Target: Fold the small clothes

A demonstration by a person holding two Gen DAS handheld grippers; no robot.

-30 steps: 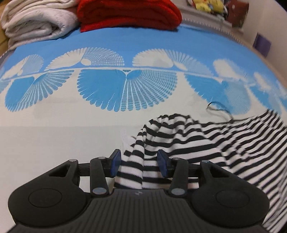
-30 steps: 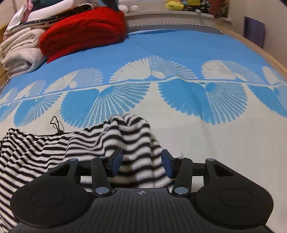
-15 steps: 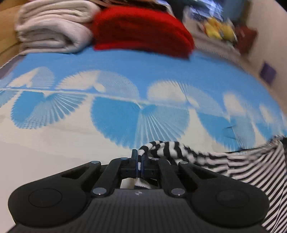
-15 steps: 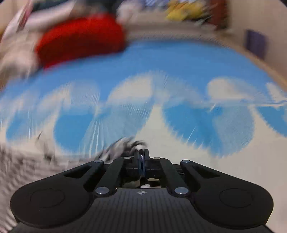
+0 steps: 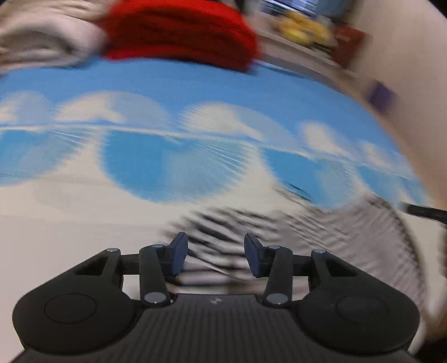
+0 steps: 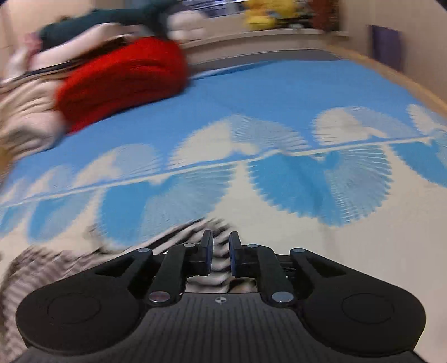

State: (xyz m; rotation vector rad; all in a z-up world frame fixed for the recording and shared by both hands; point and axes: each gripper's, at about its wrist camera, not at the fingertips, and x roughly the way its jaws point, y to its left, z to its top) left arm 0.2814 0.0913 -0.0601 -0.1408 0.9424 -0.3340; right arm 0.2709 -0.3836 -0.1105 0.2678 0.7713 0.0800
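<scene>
A black-and-white striped garment (image 5: 363,237) lies rumpled on the bed cover (image 5: 195,83), blurred by motion. In the left wrist view my left gripper (image 5: 215,252) hangs just over the garment's near fold. Its jaws are opening and stand wide, with the striped cloth showing between and beneath the blue pads (image 5: 178,251), untouched by them. In the right wrist view my right gripper (image 6: 221,251) is over the garment's other end (image 6: 56,265). Its jaws are opening too, only a narrow gap apart, with striped cloth in that gap.
The bed cover (image 6: 279,97) is blue and cream with fan shapes. At its far end lie a folded red blanket (image 5: 181,30) and pale folded towels (image 5: 42,36). A shelf behind holds a yellow toy (image 6: 265,14). A purple thing (image 6: 385,44) leans at the right wall.
Half a second ago both grippers were shut on the striped cloth. Both pairs of jaws have since parted, the left widely and the right slightly. Both hands have risen a little.
</scene>
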